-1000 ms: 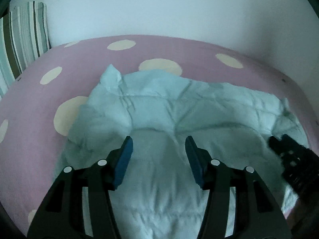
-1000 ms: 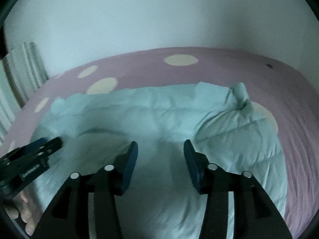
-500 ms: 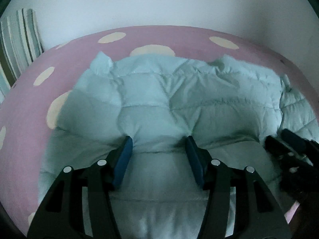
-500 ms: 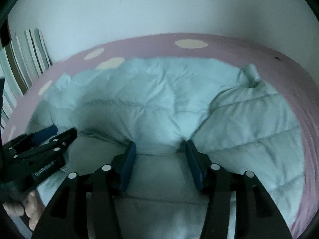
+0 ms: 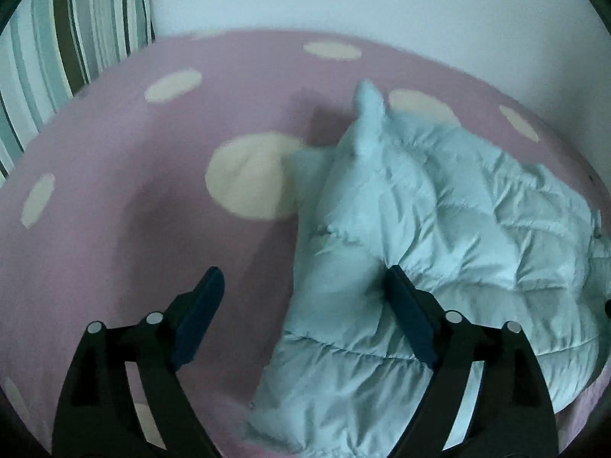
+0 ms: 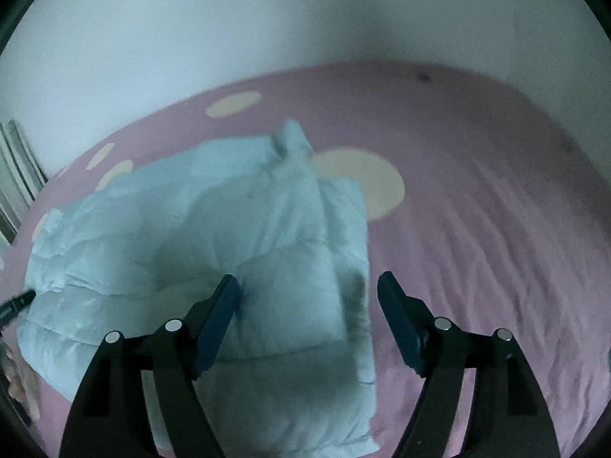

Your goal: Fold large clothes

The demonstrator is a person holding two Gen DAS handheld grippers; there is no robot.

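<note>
Lying folded: puffer jacket on the dotted bed, both grippers letting go

Pale blue quilted jacket sits in a folded bundle on the pink bedsheet with cream dots. In the left wrist view its long axis runs from lower centre up and slightly right, ending in a small upright peak of fabric near the far side; the bundle fills the right half of that view. In the right wrist view the same bundle fills the left half, peak again at the far end toward the wall.

Left gripper: jaws wide and opening. Left finger over bare sheet, right finger at the jacket's fold, contact unclear; the jacket's left edge lies between the jaws, not pinched.

Right gripper: jaws wide and opening. Left finger against the quilting, right finger over bare sheet; the jacket's right edge lies between them, not pinched.

Edges: the jacket's left side edge is straight and sharp against the sheet; the near edge is blurred. Open sheet lies broad to the jacket's left and right and beyond the peak. Striped pillow stands at far left by the wall.
</note>
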